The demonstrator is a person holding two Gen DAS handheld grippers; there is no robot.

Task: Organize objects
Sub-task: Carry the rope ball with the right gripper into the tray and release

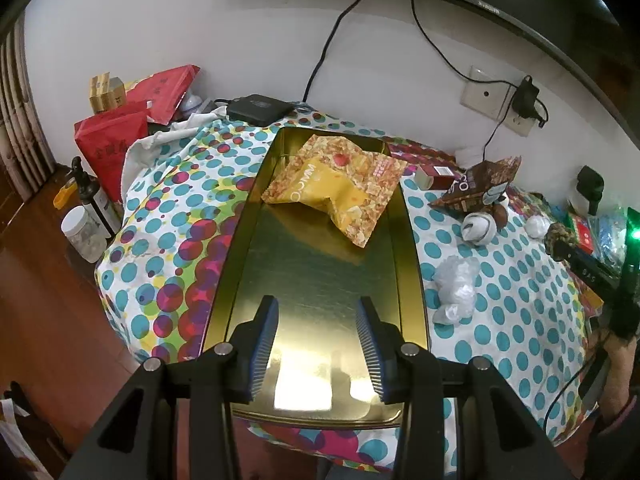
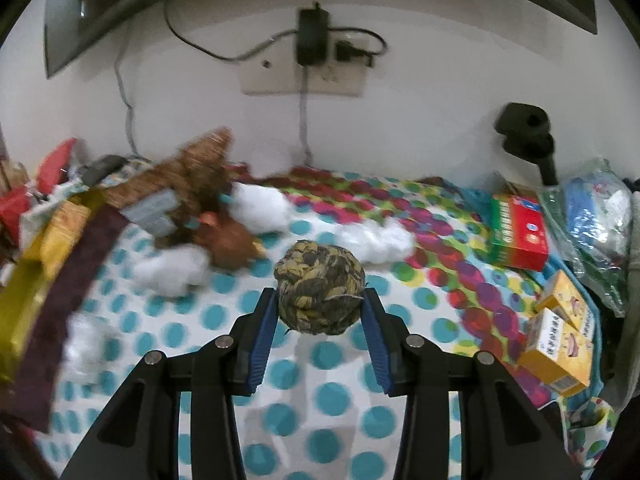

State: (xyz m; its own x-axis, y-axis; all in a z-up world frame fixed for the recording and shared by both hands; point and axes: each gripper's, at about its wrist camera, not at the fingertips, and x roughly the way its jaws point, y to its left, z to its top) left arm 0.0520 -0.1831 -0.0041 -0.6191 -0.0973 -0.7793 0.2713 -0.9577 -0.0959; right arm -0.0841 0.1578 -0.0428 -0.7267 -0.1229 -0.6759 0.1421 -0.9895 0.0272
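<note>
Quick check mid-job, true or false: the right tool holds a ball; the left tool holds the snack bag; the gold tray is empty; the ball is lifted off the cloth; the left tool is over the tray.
1. The right tool holds the mottled ball: true.
2. The left tool holds the snack bag: false, nothing is between its pads.
3. The gold tray is empty: false, the snack bag lies in it.
4. The ball is off the dotted cloth: true.
5. The left tool is over the tray: true.

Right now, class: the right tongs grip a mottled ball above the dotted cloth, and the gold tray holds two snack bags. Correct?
Not quite. The left wrist view shows one snack bag in the gold tray. The right tongs do grip the mottled ball above the dotted cloth.
</note>
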